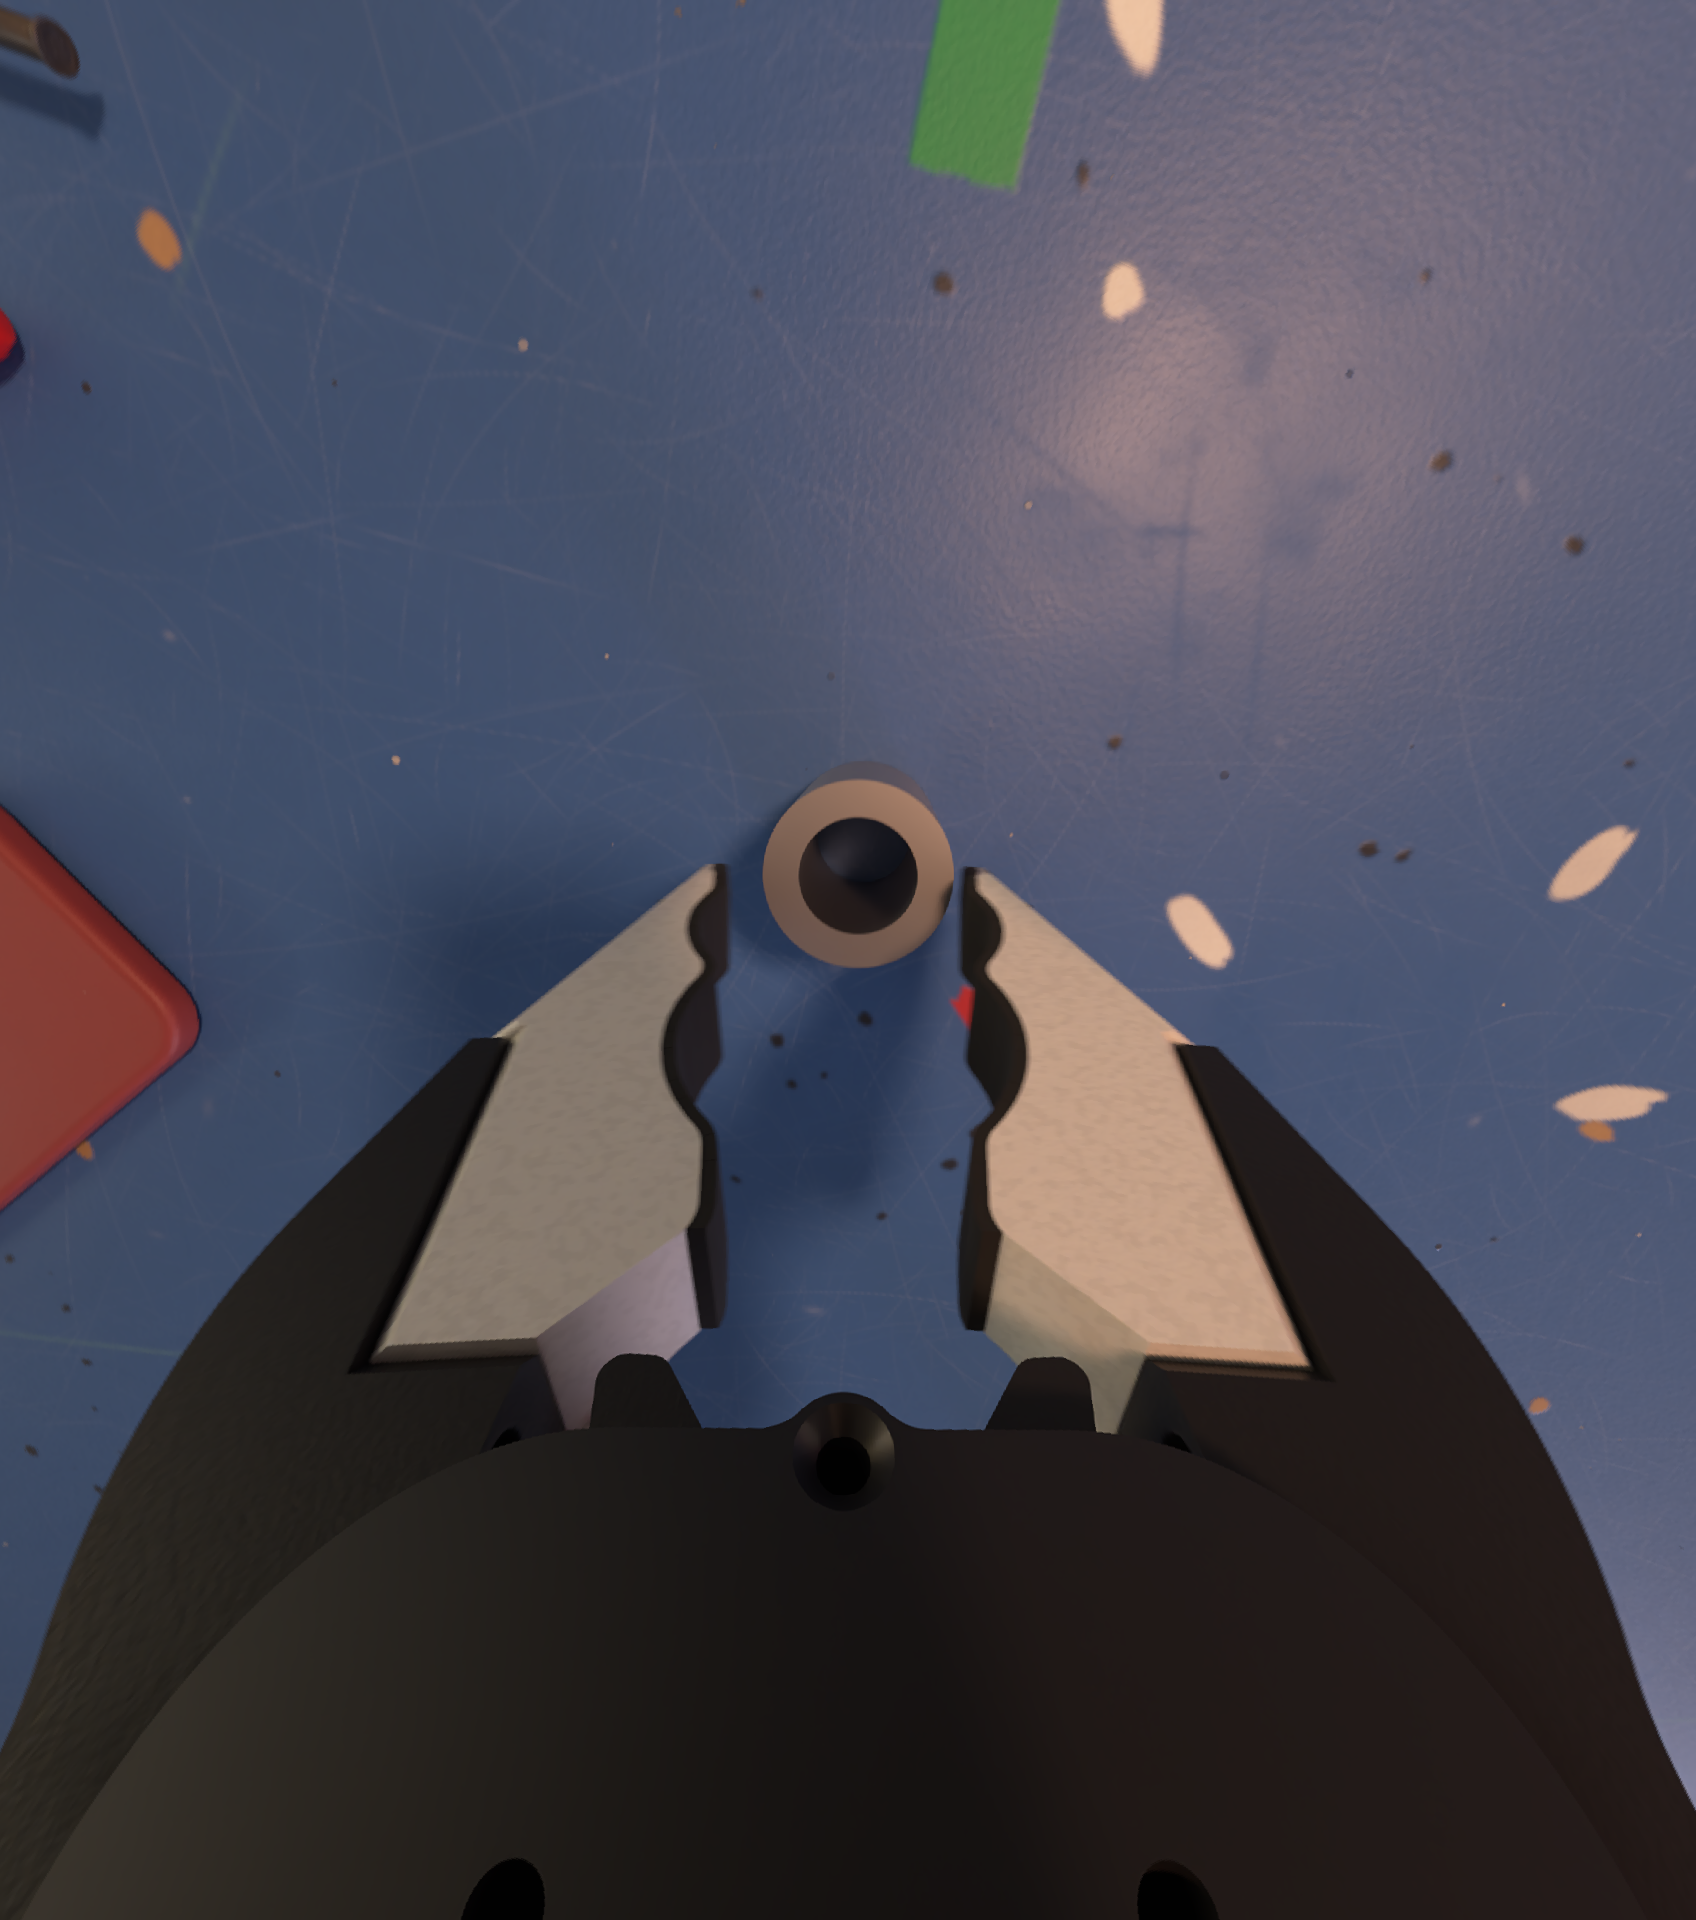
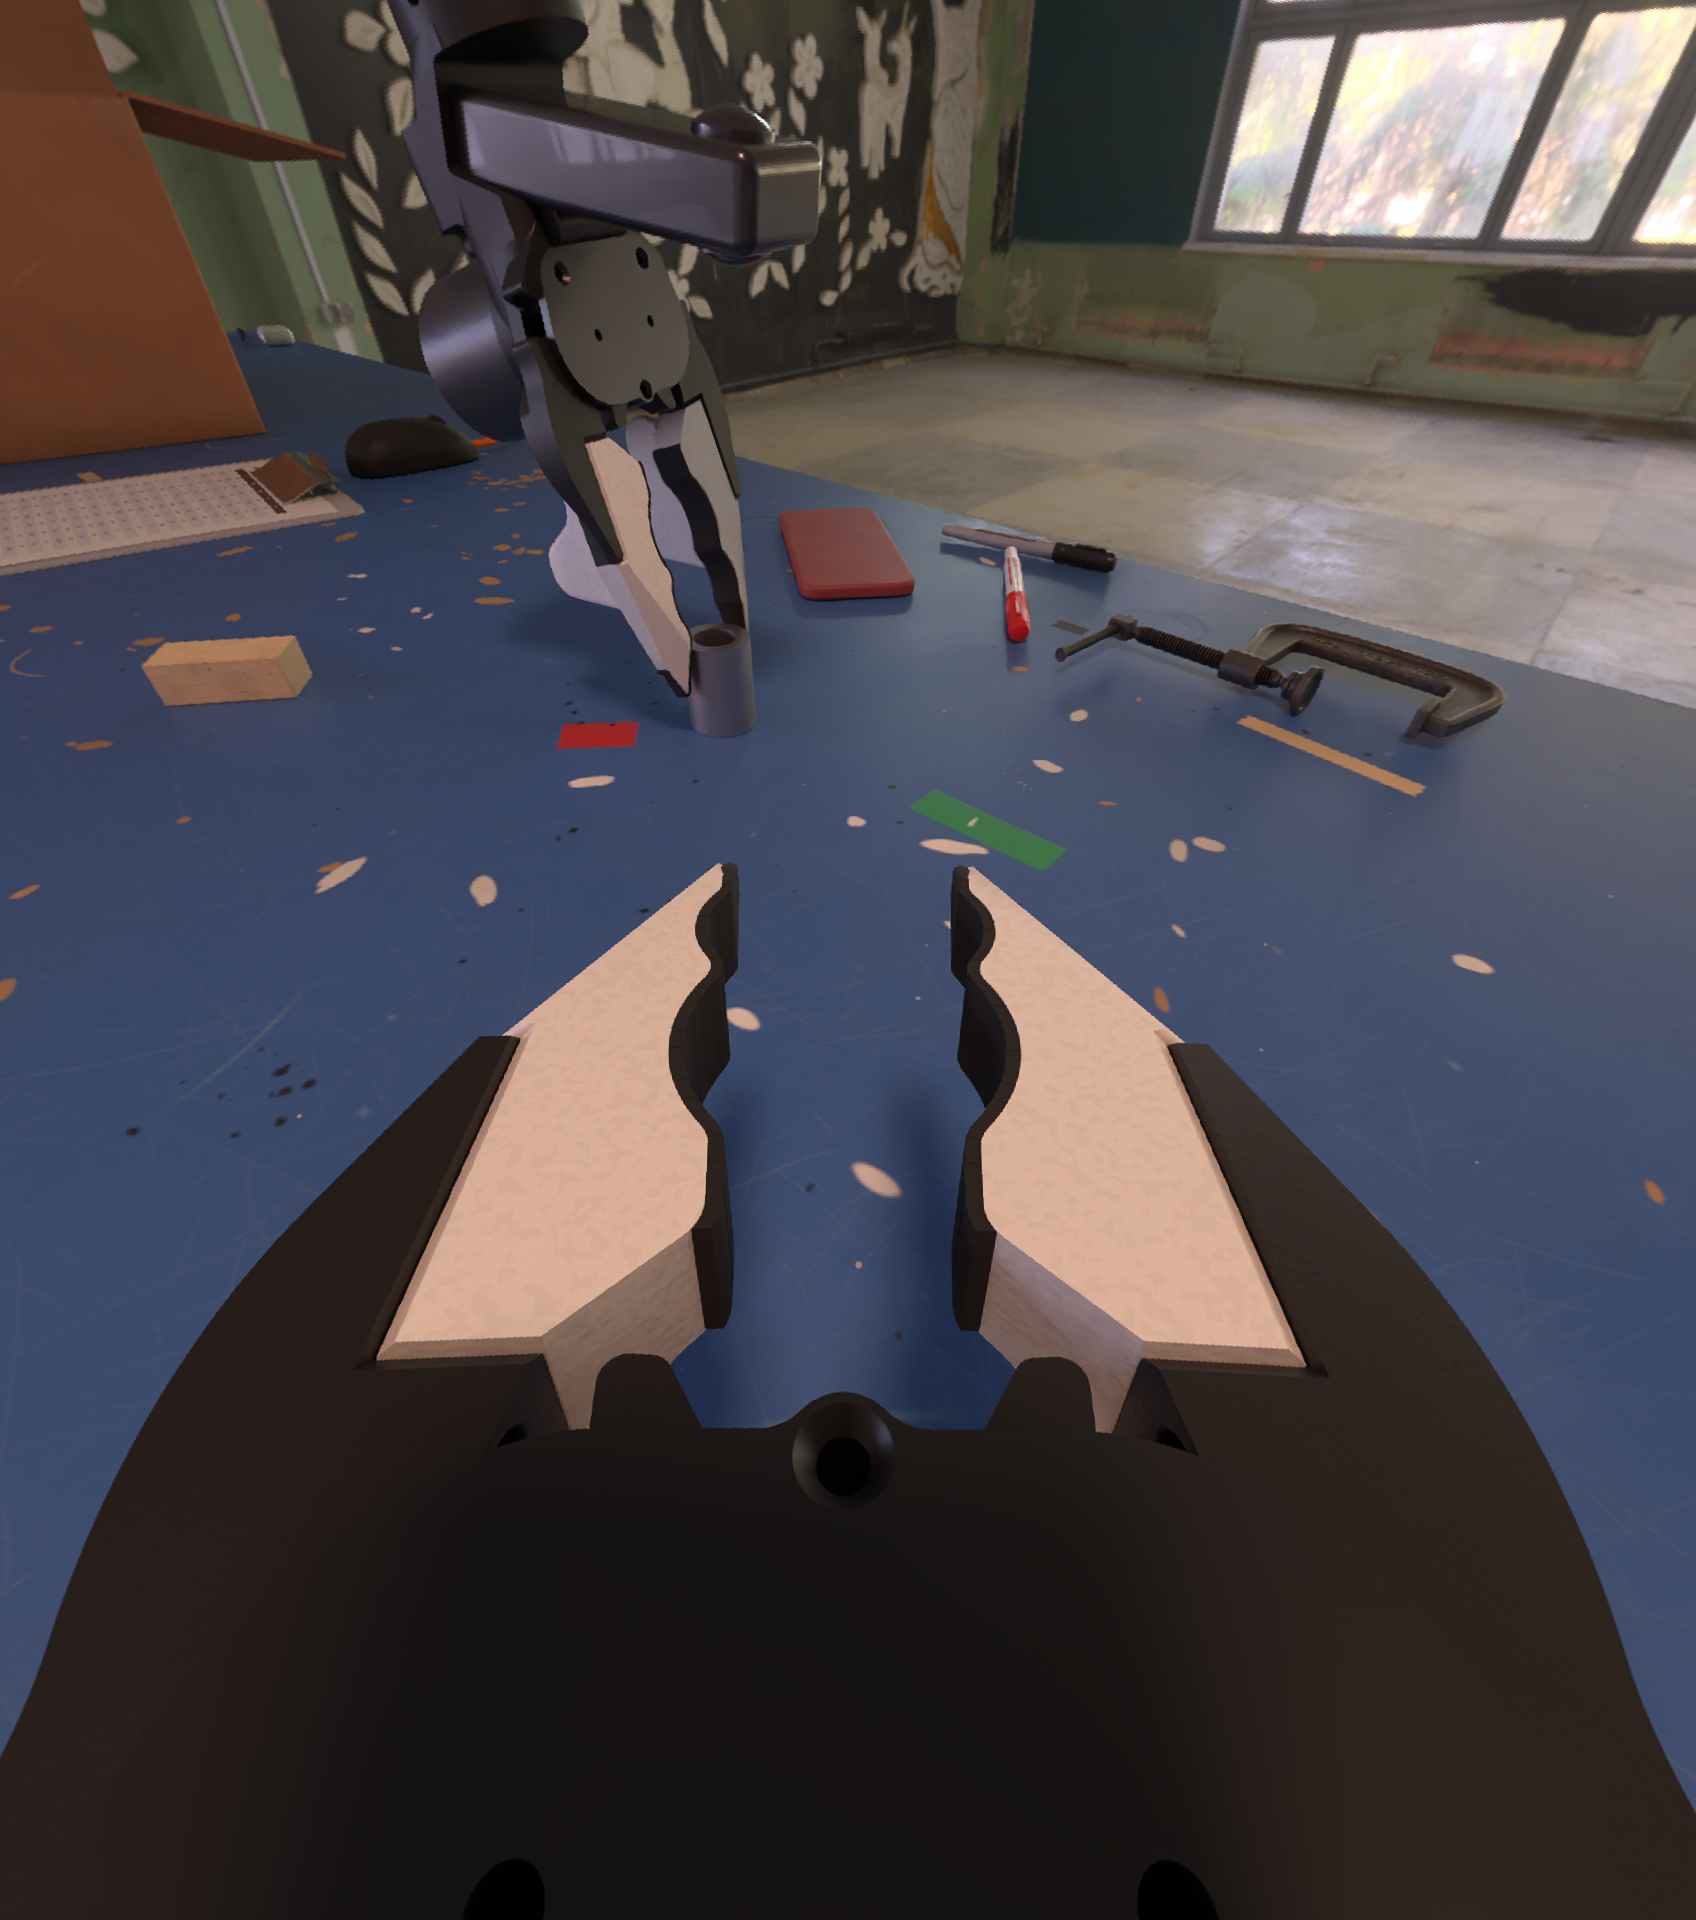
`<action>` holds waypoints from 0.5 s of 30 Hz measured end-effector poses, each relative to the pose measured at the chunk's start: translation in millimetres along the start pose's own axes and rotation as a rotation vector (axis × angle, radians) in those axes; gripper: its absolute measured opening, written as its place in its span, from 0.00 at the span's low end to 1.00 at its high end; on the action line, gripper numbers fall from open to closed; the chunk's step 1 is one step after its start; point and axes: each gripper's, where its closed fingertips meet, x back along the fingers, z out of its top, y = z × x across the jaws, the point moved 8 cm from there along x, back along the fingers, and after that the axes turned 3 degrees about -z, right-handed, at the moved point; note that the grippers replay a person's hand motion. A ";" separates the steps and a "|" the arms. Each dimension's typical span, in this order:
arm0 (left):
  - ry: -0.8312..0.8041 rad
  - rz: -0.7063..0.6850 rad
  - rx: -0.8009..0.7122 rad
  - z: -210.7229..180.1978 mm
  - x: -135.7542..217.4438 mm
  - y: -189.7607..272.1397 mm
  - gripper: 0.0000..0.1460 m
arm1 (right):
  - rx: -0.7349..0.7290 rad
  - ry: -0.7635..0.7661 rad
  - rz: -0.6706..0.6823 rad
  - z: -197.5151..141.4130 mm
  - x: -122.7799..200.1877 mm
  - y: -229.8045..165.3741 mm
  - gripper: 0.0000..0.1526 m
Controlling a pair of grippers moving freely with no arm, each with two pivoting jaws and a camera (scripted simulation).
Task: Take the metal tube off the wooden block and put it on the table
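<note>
Left wrist view puts your left gripper (image 1: 842, 914), jaws parted, straddling the short grey metal tube (image 1: 858, 864) standing upright on the scuffed blue table (image 1: 511, 623) mid-frame, well apart from the pale wooden block (image 2: 227, 670). Withdraw crookedly and a fingertip (image 1: 974, 914) could topple it. Your right gripper (image 2: 842, 914) is released and empty; no containers show.

Daylight enters through windows (image 2: 1509, 125) at upper right; panes overexposed. Bench (image 2: 1239, 1039) evenly lit, blue surface sharp. Left wrist view: soft pale glare patch on bench (image 1: 1166, 416); left claw (image 1: 842, 914) casts a diffuse shadow beneath its fingers. Wide-angle bowing at edges in both views. Far wall slightly soft.
</note>
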 end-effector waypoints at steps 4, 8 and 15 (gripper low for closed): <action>-0.024 0.046 0.025 -5.4 19.0 2.1 0.48 | 0.002 -0.007 0.019 -0.3 -2.5 -3.9 0.27; 0.175 0.175 0.133 -16.7 96.5 21.6 0.47 | 0.014 -0.009 0.027 -0.7 -1.8 -6.9 0.27; 0.604 0.548 0.522 -111.9 185.5 127.3 0.50 | 0.011 -0.012 0.043 0.6 -0.3 -9.2 0.27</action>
